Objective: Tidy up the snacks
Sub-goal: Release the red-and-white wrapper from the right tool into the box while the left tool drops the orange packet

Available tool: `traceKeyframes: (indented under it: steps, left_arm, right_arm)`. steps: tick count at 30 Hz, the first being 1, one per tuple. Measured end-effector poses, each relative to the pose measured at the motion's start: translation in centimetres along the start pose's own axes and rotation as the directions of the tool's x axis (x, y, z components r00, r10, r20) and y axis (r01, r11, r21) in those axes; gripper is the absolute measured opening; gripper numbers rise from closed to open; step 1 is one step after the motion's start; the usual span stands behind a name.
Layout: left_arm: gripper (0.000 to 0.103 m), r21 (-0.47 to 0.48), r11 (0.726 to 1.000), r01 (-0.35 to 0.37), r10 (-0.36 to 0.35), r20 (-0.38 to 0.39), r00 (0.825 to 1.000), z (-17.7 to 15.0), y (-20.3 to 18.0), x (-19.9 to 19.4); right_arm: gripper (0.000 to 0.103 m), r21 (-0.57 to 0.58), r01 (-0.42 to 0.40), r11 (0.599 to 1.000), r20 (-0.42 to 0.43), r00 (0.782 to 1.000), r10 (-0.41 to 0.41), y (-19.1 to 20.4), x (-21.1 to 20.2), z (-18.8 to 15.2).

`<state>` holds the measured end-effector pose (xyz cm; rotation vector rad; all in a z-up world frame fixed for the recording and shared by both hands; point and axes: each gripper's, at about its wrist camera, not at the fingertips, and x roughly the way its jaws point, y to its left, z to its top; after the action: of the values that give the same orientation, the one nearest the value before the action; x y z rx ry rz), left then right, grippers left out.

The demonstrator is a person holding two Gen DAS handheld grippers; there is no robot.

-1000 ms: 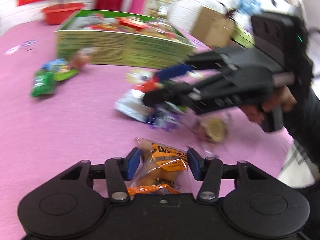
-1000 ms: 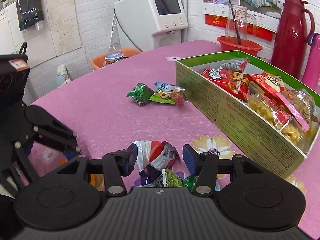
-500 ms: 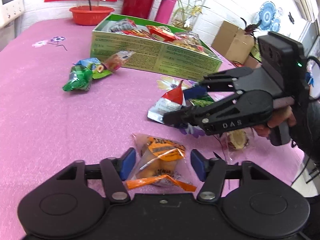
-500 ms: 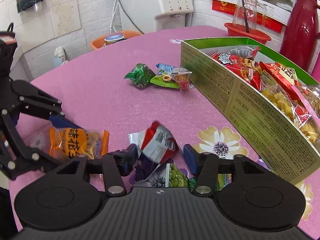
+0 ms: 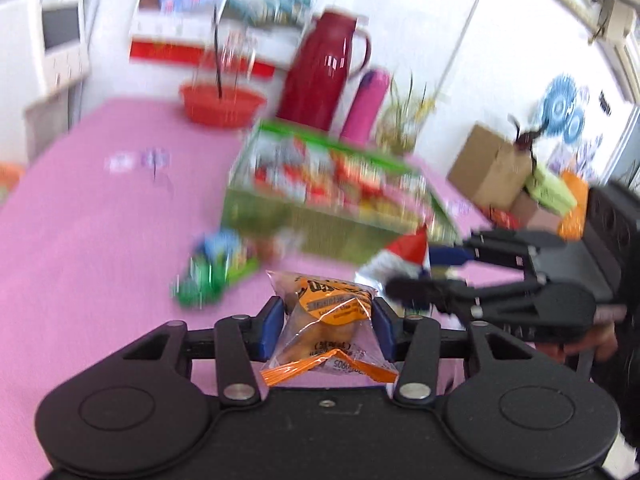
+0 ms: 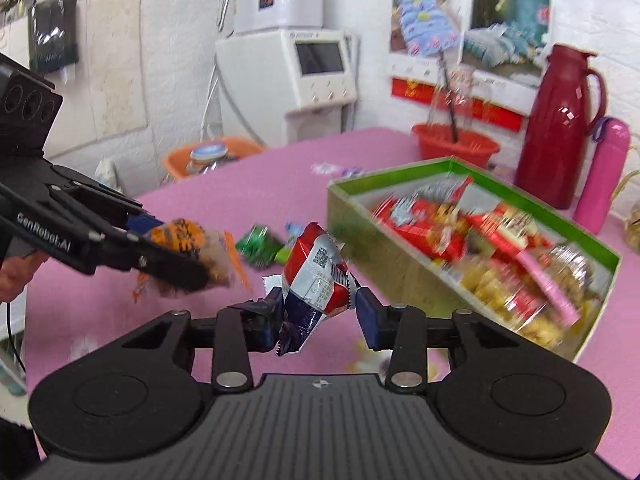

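My left gripper (image 5: 326, 330) is shut on an orange-labelled clear snack packet (image 5: 326, 320) and holds it above the pink table; the packet also shows in the right wrist view (image 6: 188, 246). My right gripper (image 6: 318, 316) is shut on a red, white and blue snack packet (image 6: 316, 272), lifted off the table; that packet also shows in the left wrist view (image 5: 404, 254). A green open box (image 6: 400, 264) full of snacks stands ahead of both grippers, also in the left wrist view (image 5: 288, 212). Small green and blue packets (image 6: 260, 246) lie on the table beside the box.
A red thermos (image 6: 560, 128), a pink bottle (image 6: 604, 168) and a red bowl (image 6: 456, 146) stand behind the box. A white appliance (image 6: 304, 76) is off the table's far side. Cardboard boxes (image 5: 492, 172) sit to the right in the left wrist view.
Both grippers have closed on their packets and lifted them off the table, and both views now look higher, toward the green box.
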<state>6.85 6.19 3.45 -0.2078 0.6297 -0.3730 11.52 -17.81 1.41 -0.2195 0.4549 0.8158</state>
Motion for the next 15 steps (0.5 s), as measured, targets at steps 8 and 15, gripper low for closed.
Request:
traceKeyframes:
  steps: [8,15]
  left_arm:
    - [0.007,-0.012,1.000,-0.022,0.024,0.132,0.991,6.5,-0.9,3.6]
    - [0.008,-0.048,0.997,-0.055,0.061,0.131,0.990,9.4,-0.4,9.4]
  right_arm:
    - [0.069,0.110,0.127,0.986,0.147,0.979,-0.143,-4.0,0.0,2.4]
    - [0.070,0.156,0.178,0.972,0.146,0.969,-0.201,-6.4,2.3,2.1]
